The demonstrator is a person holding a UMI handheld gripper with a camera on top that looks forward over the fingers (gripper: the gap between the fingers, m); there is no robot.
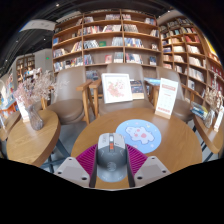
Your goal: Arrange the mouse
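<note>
Gripper (pixel 110 160) fingers clamp a grey mouse (pixel 110 152) above a round wooden table (pixel 175 140), near a blue mousepad (pixel 139 133).

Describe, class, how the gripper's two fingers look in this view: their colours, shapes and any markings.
The gripper has two broad, blocky fingers in pale grey or white, with angled outer ends. Each bears a magenta pad on its inner face, ribbed with fine dark lines. No cables, labels or sleeves can be seen.
</note>
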